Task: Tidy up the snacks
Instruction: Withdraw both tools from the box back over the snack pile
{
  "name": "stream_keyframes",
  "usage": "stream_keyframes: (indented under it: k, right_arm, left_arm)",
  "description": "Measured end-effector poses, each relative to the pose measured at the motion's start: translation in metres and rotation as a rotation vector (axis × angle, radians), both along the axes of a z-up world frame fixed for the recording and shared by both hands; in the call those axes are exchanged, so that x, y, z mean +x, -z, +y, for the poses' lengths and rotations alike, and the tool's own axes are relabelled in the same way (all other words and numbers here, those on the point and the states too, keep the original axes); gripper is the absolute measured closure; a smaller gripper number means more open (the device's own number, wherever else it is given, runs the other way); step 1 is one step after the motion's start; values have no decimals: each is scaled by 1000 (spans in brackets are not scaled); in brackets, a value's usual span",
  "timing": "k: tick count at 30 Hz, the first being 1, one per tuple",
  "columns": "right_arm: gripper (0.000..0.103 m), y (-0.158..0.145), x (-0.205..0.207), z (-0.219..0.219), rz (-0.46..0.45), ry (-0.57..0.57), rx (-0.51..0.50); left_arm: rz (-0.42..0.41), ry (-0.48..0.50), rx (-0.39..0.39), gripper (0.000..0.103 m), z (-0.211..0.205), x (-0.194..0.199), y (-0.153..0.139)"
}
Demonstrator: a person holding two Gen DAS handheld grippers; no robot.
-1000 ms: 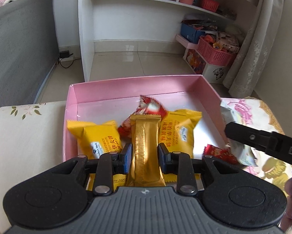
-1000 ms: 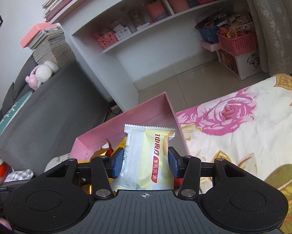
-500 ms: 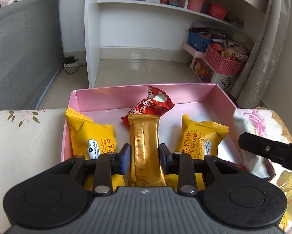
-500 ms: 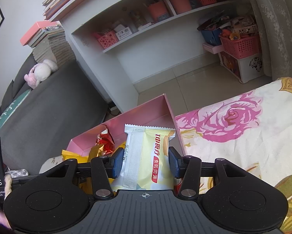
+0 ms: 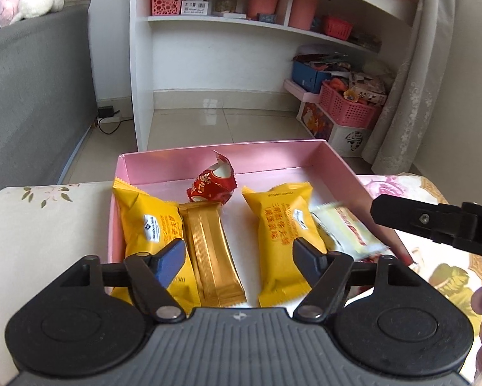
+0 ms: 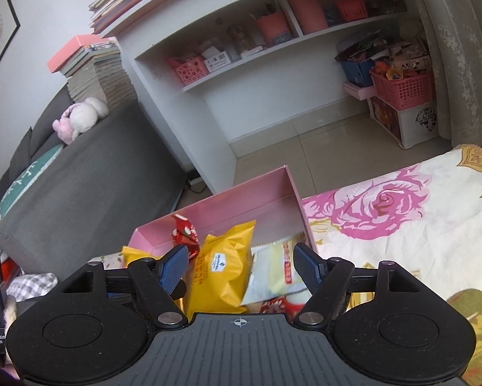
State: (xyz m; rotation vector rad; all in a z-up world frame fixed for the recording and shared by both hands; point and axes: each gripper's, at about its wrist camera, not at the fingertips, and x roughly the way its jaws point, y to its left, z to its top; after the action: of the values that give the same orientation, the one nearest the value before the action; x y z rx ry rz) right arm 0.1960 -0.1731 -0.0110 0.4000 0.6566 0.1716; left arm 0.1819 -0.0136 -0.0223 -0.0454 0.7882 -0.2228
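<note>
Snacks sit in my pink box (image 5: 334, 160), mid-frame on the floral cloth (image 6: 401, 225). Gold bar (image 5: 213, 254) lies flat between my left gripper (image 5: 239, 254) pads, untouched; jaws opening, released. Yellow packs flank it: one left (image 5: 144, 222), one right (image 5: 277, 222). Red candy (image 5: 213, 186) behind. Pale white-yellow packet (image 6: 277, 270) lies at the box's right edge, between my right gripper (image 6: 241, 265) pads, no contact; jaws opening, released.
</note>
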Motion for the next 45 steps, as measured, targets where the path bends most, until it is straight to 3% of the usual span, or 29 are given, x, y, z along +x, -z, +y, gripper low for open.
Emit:
stream_keyframes:
  k: [10,19,30,37,41,45]
  right_arm:
    - [13,-25,-41,5,0,-1,-34]
    - [6,-38,-75,15,8,-7,-76]
    - [4,-35,-112,32,9,-18,-157]
    - [4,-17,-132,44,-6,-71,-246]
    - [4,-7,-137,47,-19,-94,-321]
    - [4,4,-137,41,14,-80,-339]
  left_arm:
    - [7,23,1,14,4,-37,-15]
    - [11,30,2,3,10,-75,-22]
    - [61,13,-9,0,25,-114,-21]
    - [35,4,12,0,42,-135,-6]
    - [47,-45,20,0,54,-142,11]
    - [118,-141,-14,1,65,-141,30]
